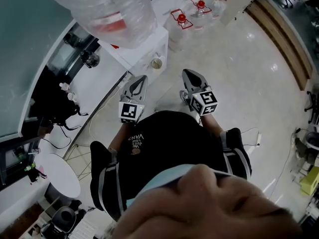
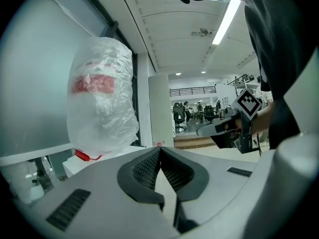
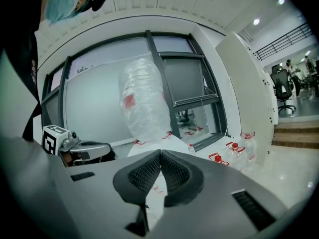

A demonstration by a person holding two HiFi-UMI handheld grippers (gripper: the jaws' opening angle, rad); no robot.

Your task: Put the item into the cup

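Note:
A small pale cup (image 1: 156,62) stands on the ledge of a white water dispenser (image 1: 144,46). The dispenser carries a large plastic-wrapped bottle (image 1: 102,11), also in the left gripper view (image 2: 102,101) and the right gripper view (image 3: 142,101). My left gripper (image 1: 141,78) and right gripper (image 1: 191,73) are held side by side in front of my chest, pointing toward the dispenser and short of the cup. The left gripper (image 2: 160,151) is shut with nothing between its pads. The right gripper (image 3: 160,153) is shut and empty too. I cannot make out any item for the cup.
Water jugs with red caps (image 1: 182,19) stand on the pale floor behind the dispenser, also in the right gripper view (image 3: 234,151). A round white table (image 1: 57,176) is at the lower left. A dark counter with clutter (image 1: 55,98) runs along the left window.

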